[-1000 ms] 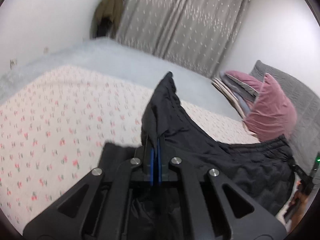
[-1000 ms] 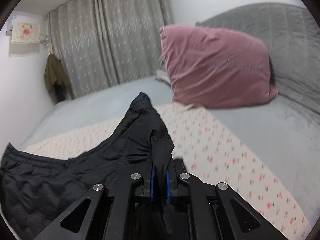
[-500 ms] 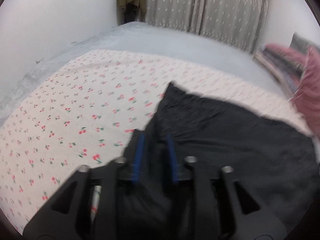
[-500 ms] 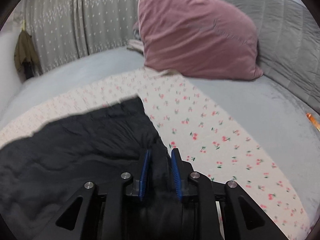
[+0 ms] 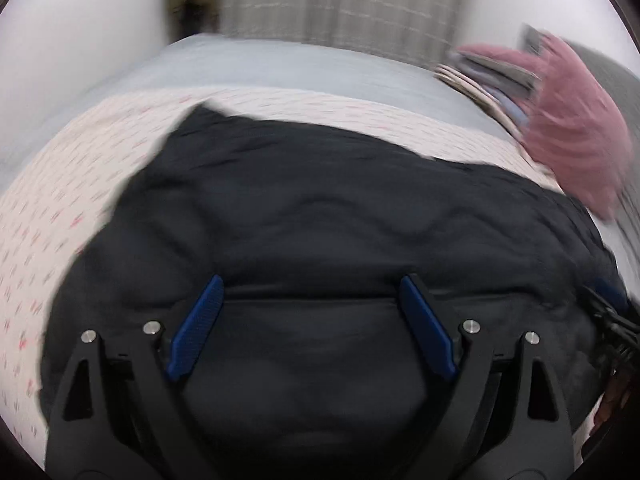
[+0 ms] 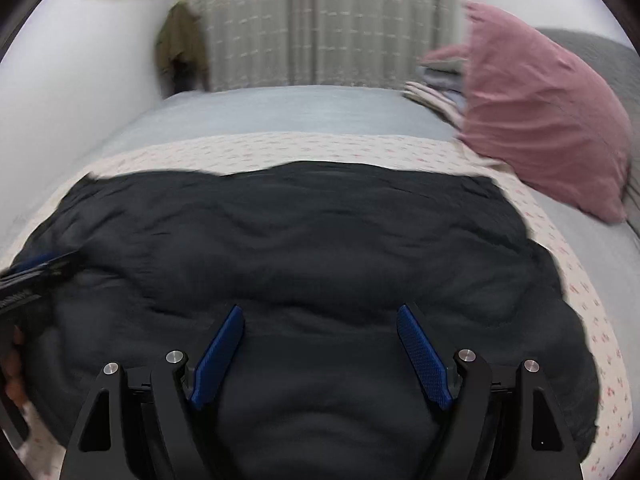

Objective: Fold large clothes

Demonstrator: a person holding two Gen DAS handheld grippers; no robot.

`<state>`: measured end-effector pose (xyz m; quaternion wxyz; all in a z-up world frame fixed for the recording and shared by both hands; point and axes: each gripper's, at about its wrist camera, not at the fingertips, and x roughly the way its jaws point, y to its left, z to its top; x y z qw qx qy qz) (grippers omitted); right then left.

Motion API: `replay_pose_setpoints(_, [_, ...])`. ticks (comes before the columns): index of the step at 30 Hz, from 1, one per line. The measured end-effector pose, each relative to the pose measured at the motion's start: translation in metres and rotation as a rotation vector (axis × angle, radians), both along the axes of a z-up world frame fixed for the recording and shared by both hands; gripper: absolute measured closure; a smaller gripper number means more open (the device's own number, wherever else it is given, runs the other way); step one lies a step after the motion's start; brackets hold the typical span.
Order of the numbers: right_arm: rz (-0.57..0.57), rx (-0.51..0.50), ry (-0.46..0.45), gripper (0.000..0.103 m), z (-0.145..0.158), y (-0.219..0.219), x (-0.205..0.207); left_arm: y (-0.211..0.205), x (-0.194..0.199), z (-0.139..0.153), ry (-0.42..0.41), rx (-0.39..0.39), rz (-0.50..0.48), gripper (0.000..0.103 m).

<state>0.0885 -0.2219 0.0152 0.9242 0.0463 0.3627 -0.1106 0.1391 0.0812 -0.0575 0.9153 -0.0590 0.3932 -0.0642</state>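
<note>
The garment (image 6: 312,248) is plain black. The sheet (image 5: 52,200) under it is cream with small red flowers. The bedcover (image 6: 288,112) is pale grey-blue, the pillow (image 6: 544,120) dusty pink, the curtain (image 6: 320,20) grey with pale flecks. Both grippers' pads (image 5: 196,328) are blue on black frames.

A wide bed (image 6: 300,108) with a pale grey-blue cover carries everything. Across its near part lies a white sheet printed with small red cherries (image 6: 280,150), seen too in the left wrist view (image 5: 52,200). Spread flat on that sheet is a large black quilted garment (image 6: 300,248), its far edge wavy, its surface softly rumpled (image 5: 340,208). At the right, a dusty-pink velvet pillow (image 6: 544,112) leans on a grey quilted headboard cushion (image 6: 592,40). Just behind the pillow sits a low stack of folded fabrics in beige, grey and lilac (image 5: 480,80), resting on the grey-blue cover
</note>
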Motion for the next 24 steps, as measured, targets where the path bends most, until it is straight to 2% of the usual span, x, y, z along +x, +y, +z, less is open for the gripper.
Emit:
replay_pose_setpoints(3, [-0.142,0.084,0.0,0.022,-0.008,-0.065,-0.021,0.04,-0.002,-0.004,0.034,0.016,0.074,0.014])
replay_pose_setpoints(6, [-0.322,0.143,0.05,0.021,-0.021,-0.126,-0.044,0.062,-0.011,-0.006,0.043,0.125,0.152,0.014])
replay_pose_setpoints(7, [-0.366,0.187,0.054,0.02,-0.024,-0.143,-0.052,0.074,-0.015,-0.005,0.051,0.15,0.192,0.014])
replay_pose_setpoints(8, [-0.39,0.266,0.038,0.02,-0.027,-0.163,-0.061,0.083,-0.02,-0.004,0.059,0.133,0.206,0.014])
replay_pose_setpoints(9, [-0.409,0.339,0.026,0.02,-0.025,-0.174,-0.07,0.091,-0.026,0.0,0.067,0.098,0.208,0.014])
replay_pose_setpoints(10, [-0.43,0.363,0.023,0.02,-0.02,-0.177,-0.073,0.098,-0.033,0.006,0.076,0.047,0.205,0.014])
replay_pose_setpoints(12, [-0.45,0.337,-0.014,0.02,-0.001,-0.17,-0.082,0.108,-0.049,0.015,0.079,-0.045,0.197,0.014])
replay_pose_setpoints(16, [-0.386,0.26,-0.042,0.02,0.031,-0.141,-0.08,0.127,-0.074,0.016,0.137,-0.249,0.192,0.013])
replay_pose_setpoints(19, [-0.367,0.224,-0.012,0.02,0.028,-0.133,-0.085,0.132,-0.09,0.01,0.189,-0.365,0.182,0.013])
replay_pose_setpoints(24, [-0.357,0.19,0.065,0.02,0.01,-0.126,-0.091,0.146,-0.112,-0.01,0.244,-0.533,0.234,0.013])
